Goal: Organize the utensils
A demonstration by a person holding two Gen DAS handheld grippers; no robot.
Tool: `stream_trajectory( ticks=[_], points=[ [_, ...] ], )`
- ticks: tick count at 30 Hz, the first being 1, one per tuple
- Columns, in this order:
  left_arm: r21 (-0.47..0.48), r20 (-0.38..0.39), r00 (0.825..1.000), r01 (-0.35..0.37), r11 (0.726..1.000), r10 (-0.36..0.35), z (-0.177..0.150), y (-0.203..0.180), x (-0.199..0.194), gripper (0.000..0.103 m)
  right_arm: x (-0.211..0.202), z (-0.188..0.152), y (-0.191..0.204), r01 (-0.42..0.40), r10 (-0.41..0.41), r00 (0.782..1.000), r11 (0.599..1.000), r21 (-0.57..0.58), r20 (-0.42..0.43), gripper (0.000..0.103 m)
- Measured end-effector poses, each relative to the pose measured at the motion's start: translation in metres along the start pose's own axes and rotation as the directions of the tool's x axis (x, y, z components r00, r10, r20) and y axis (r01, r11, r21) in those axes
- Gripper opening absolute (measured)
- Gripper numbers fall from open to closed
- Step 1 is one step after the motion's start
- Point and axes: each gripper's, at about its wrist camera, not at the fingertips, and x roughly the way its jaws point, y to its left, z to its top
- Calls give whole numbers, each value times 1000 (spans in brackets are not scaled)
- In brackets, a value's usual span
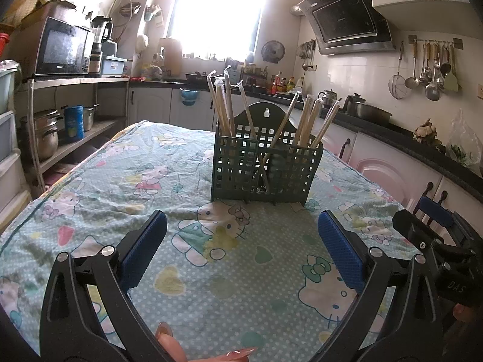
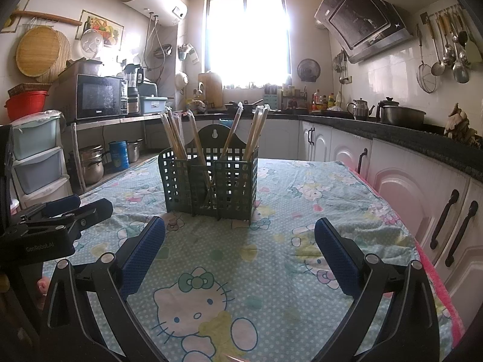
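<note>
Left tool (image 1: 241, 247) empty, agape; chopsticks (image 1: 225, 102) upright, tips fanning outward.

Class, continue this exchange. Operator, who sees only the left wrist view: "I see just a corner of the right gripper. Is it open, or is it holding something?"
Observer: The right gripper is open, with nothing between its pads.
Operator: What shows along the table's right edge?
Observer: A pink layer peeks out from under the tablecloth there.
</note>
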Motion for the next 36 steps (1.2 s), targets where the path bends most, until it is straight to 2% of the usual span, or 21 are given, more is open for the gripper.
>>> stream_trajectory(
  ticks=[12, 21, 30, 36],
  points=[
    [-13, -16, 1000, 11, 1000, -11, -1, 1, 0, 92, 0, 0, 0, -2, 2, 1000, 1000, 0, -2, 97],
    [-18, -37, 999, -10, 1000, 10, -2, 2, 3, 92, 0, -4, 0, 10, -10, 1000, 1000, 4, -4, 97],
    [-19, -56, 998, 19, 1000, -20, -2, 2, 3, 92, 0, -2, 0, 11, -11, 1000, 1000, 5, -8, 97],
    [-20, -47, 999, -5, 1000, 4, 5, 2, -2, 92, 0, 1, -5, 16, -16, 1000, 999, 34, -21, 97]
  ],
)
